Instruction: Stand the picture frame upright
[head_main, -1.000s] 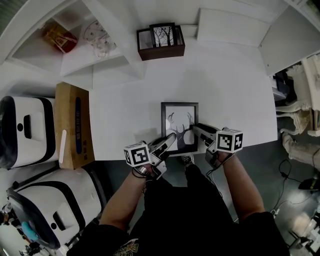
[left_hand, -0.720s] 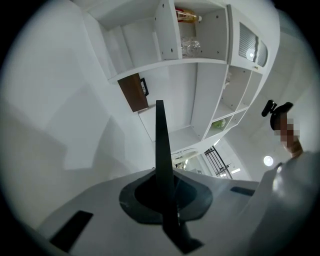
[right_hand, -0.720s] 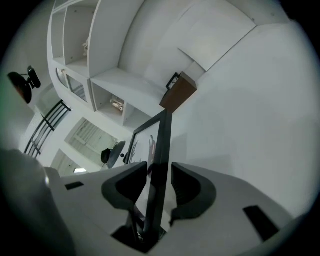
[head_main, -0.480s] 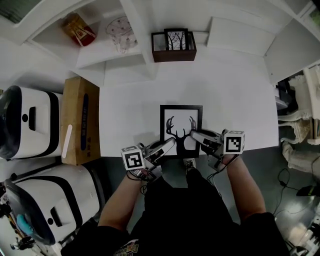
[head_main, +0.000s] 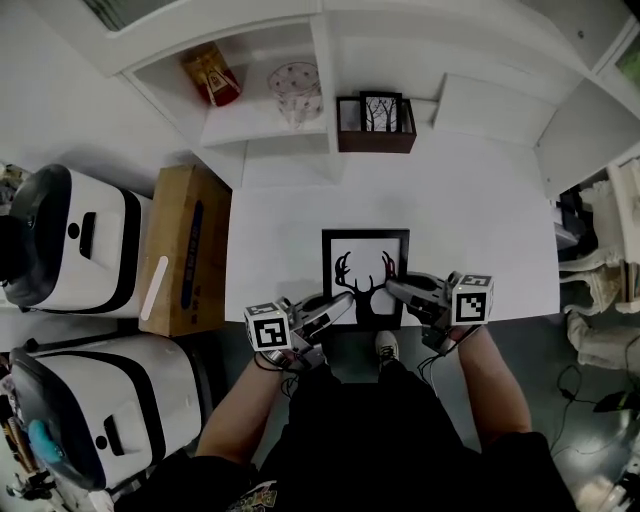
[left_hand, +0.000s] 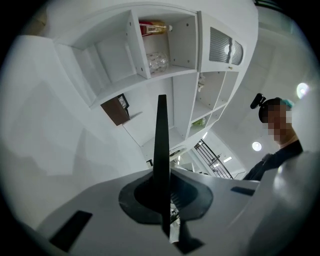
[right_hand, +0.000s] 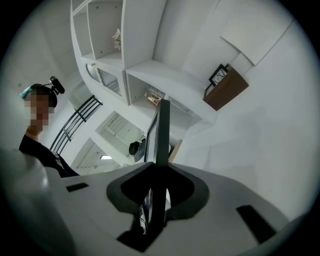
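The picture frame (head_main: 365, 275), black-rimmed with an antler print, is at the front edge of the white table (head_main: 470, 200). My left gripper (head_main: 340, 303) is shut on its lower left corner. My right gripper (head_main: 398, 288) is on the lower right corner; its jaws have just been closing and grip the frame's rim. The frame (left_hand: 161, 140) appears edge-on in the left gripper view, rising from between the left gripper's (left_hand: 162, 200) jaws. The right gripper view shows the same: the frame (right_hand: 162, 135) stands between the right gripper's (right_hand: 156, 200) jaws.
A brown wooden box (head_main: 377, 125) with a small tree picture stands at the table's back. A cardboard box (head_main: 185, 250) and white machines (head_main: 70, 240) lie to the left. Shelves behind hold a red item (head_main: 212, 75) and a glass bowl (head_main: 295, 85). A person (left_hand: 277, 125) stands nearby.
Both grippers have risen with the frame's near edge between them, tilting it up off the table. The right gripper's jaws have narrowed onto the rim.
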